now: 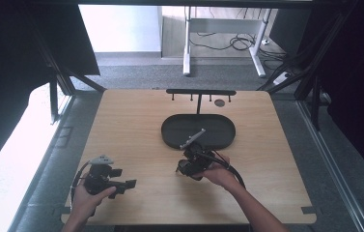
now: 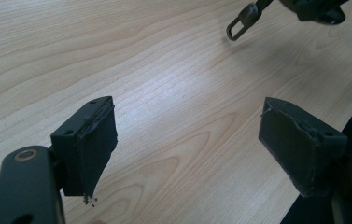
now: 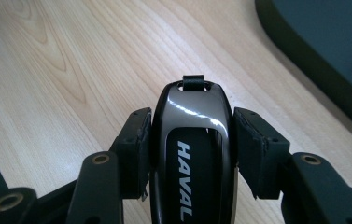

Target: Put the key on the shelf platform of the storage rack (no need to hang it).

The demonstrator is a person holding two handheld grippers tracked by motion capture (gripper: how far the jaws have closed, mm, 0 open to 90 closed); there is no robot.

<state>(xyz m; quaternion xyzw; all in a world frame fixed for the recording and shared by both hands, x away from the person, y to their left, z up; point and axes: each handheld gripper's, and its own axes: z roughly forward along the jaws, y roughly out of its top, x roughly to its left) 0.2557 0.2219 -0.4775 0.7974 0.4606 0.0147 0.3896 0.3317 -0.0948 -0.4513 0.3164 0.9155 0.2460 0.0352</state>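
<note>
1. A black oval tray [image 1: 220, 140] lies just past the middle of the wooden table [image 1: 136, 121], toward 12 o'clock from the person's seat. In the right gripper view its dark rim [image 3: 304, 51] cuts across the corner at 1 to 2 o'clock.
2. Behind the tray stands a black key rack [image 1: 200, 92], a thin post carrying a crossbar with small hooks. A small dark round spot [image 1: 219, 102] lies on the table by the bar's right end.
3. Nothing lies between the key fob and the tray; bare wood separates them.
4. The right gripper [image 1: 189, 166] is held just at the tray's near rim, at 6 o'clock from it, in the person's right hand [image 1: 220, 175]. Its jaws are clamped on a car key fob [image 3: 192, 149], one pad against each long side.
5. The fob is glossy dark grey with a rounded nose, a black centre panel lettered HAVAL in white, and a short black strap loop [image 3: 193, 82] through a slot at the tip. It points away from the camera at 12 o'clock, above the wood and clear of the tray.
6. In the left gripper view the loop end [image 2: 241, 21] hangs at 1 o'clock above the table.
7. The left gripper [image 1: 121, 186] sits near the table's front left, at 8 o'clock from the tray, in the left hand [image 1: 87, 199]. Its jaws stand wide apart with only wood between them.
</note>
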